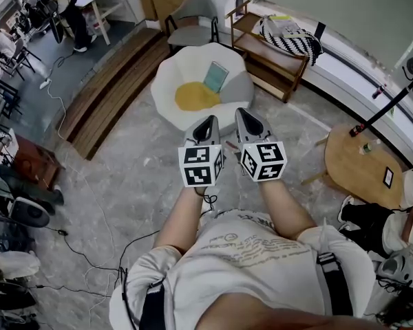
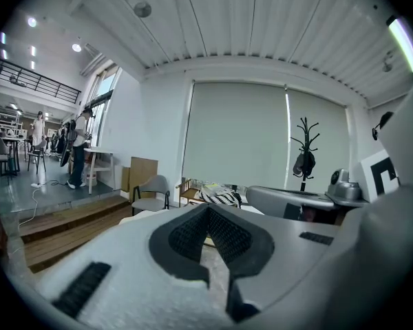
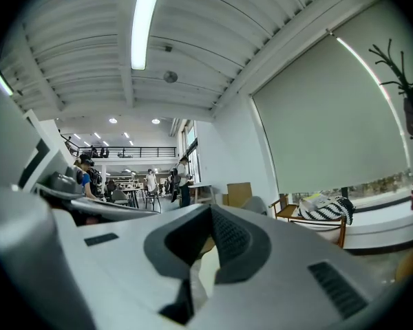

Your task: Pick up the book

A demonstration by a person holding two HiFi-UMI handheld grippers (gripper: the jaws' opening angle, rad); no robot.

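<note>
A teal book point(image 1: 215, 76) leans against the inner back of a white round armchair point(image 1: 171, 78), beside a yellow cushion point(image 1: 195, 96). Both grippers are held side by side in front of the chair, short of its near rim and pointing at it. My left gripper point(image 1: 208, 120) has its jaws together at the tips point(image 2: 208, 209), nothing between them. My right gripper point(image 1: 242, 113) is likewise shut and empty point(image 3: 211, 209). The book lies beyond both tips, touched by neither.
A wooden rack point(image 1: 272, 64) with a striped bag point(image 1: 289, 38) stands right of the armchair. A grey chair point(image 1: 193, 16) is behind it. A round wooden table point(image 1: 358, 163) sits at the right. Wooden steps point(image 1: 110, 88) run along the left, and cables point(image 1: 89, 253) trail on the floor.
</note>
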